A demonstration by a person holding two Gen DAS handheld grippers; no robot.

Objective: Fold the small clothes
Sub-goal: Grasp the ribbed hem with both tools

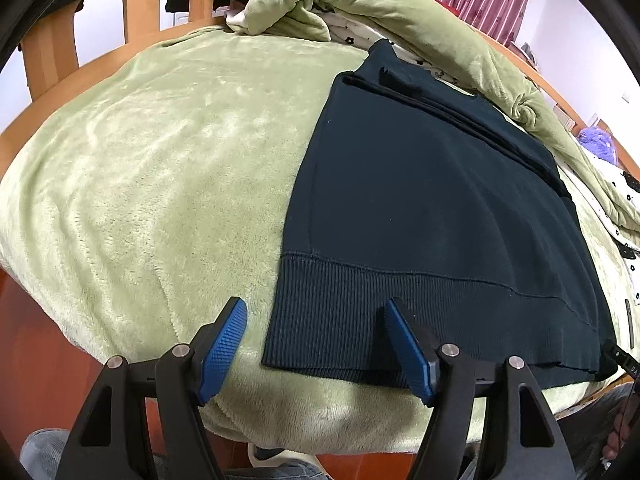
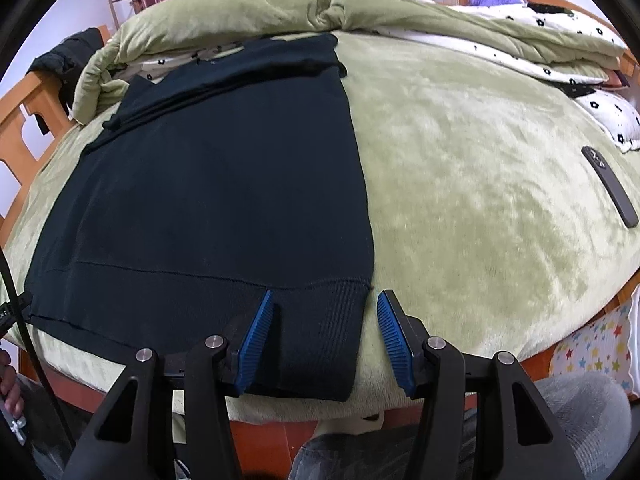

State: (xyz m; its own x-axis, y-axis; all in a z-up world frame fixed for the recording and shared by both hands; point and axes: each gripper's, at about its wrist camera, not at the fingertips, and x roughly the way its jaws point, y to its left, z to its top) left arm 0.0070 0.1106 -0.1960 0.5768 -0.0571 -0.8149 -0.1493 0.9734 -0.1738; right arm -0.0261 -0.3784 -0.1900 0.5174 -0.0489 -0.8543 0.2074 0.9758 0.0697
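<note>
Dark navy knit sweater (image 1: pixel 432 208) laid flat at green plush bed's (image 1: pixel 160 168) near edge; left gripper (image 1: pixel 316 348) and right gripper (image 2: pixel 325 336) jaws released, straddling ribbed hem corners.

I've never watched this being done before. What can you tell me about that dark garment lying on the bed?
The dark sweater is navy-black knit, lying flat on the green fleece blanket. Its ribbed hem faces the camera; a sleeve is folded across its far end. The open left gripper and open right gripper each straddle a hem corner.
</note>
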